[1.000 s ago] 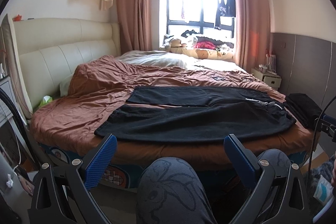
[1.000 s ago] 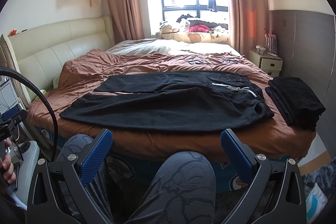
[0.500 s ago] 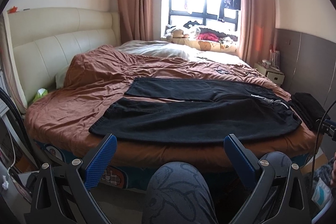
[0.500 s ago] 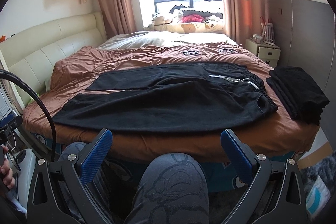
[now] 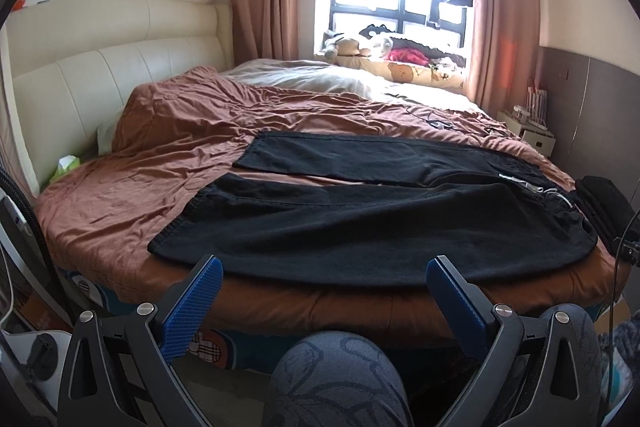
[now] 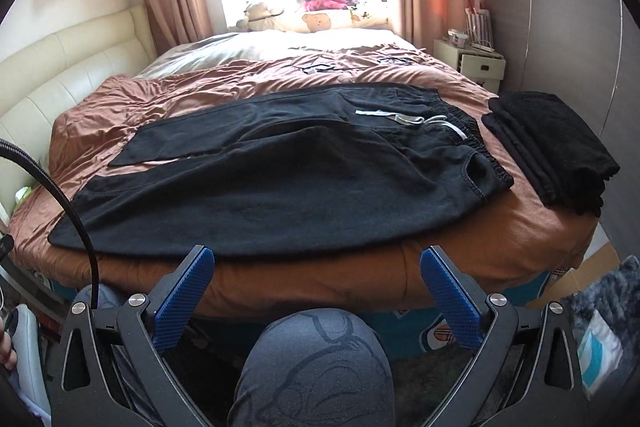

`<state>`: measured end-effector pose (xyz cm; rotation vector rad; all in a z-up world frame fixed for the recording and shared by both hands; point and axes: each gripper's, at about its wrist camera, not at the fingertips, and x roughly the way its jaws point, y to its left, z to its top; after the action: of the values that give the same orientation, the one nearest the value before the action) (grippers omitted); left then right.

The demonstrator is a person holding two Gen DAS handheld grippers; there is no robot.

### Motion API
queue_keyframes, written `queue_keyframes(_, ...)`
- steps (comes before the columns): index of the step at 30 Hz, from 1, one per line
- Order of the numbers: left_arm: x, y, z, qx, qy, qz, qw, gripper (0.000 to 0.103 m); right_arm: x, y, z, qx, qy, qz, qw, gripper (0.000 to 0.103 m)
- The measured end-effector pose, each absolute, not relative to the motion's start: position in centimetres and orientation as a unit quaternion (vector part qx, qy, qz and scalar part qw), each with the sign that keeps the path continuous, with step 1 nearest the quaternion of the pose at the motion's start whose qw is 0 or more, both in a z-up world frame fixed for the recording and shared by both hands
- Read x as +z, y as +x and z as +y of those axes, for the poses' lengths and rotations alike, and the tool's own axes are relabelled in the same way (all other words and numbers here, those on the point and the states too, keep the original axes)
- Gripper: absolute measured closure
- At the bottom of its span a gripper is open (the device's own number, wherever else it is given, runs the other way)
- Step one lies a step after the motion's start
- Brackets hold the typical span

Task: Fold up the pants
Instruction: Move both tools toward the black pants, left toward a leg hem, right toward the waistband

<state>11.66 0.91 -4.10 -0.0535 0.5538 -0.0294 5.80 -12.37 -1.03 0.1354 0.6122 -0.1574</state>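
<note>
Black pants [image 5: 360, 223] flat on bed [image 5: 132, 163], both claws gaping empty, left claw [image 5: 324, 285], right claw [image 6: 318, 277], folded black stack [image 6: 552, 143] fully visible only in right view

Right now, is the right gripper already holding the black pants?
No, the right gripper is open and empty, short of the black pants lying flat on the bed.

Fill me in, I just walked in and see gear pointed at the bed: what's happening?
A person is about to fold black pants, which lie flat and unfolded across the brown bedspread. They hold a claw in each hand: the left claw and the right claw are both open, short of the bed, touching nothing. A folded black stack sits beside the waistband.
</note>
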Motion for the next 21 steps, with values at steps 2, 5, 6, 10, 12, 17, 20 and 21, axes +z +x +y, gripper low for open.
queue_keyframes(2, -4.4, 12.7, 1.1, -0.013, -0.032, 0.279, 0.960, 0.000, -1.2, 7.0, -12.6, -0.089, 0.070, 0.310, 0.944, 0.000)
queue_keyframes(5, -4.7, 14.0, 1.1, -0.014, -0.028, 0.284, 0.958, 0.000, -1.3, 8.3, -12.9, -0.098, 0.081, 0.317, 0.940, 0.000)
queue_keyframes(6, -4.9, 14.5, 1.2, -0.009, -0.029, 0.287, 0.957, 0.000, -1.3, 8.7, -13.0, -0.101, 0.084, 0.318, 0.939, 0.000)
queue_keyframes(10, -5.8, 16.3, 2.1, 0.004, -0.045, 0.307, 0.951, 0.000, -1.3, 10.1, -13.3, -0.110, 0.091, 0.319, 0.937, 0.000)
queue_keyframes(12, -6.5, 17.2, 2.9, 0.005, -0.058, 0.318, 0.946, 0.000, -1.4, 10.5, -13.6, -0.115, 0.092, 0.317, 0.937, 0.000)
queue_keyframes(17, -7.7, 18.7, 4.7, 0.001, -0.075, 0.325, 0.943, 0.000, -2.1, 11.8, -14.8, -0.118, 0.103, 0.326, 0.932, 0.000)
queue_keyframes(20, -8.6, 19.4, 6.4, 0.006, -0.093, 0.332, 0.939, 0.000, -2.3, 12.2, -15.7, -0.114, 0.116, 0.325, 0.932, 0.000)
queue_keyframes(21, -8.8, 19.6, 6.9, 0.010, -0.097, 0.334, 0.938, 0.000, -2.4, 12.4, -16.1, -0.122, 0.118, 0.325, 0.930, 0.000)
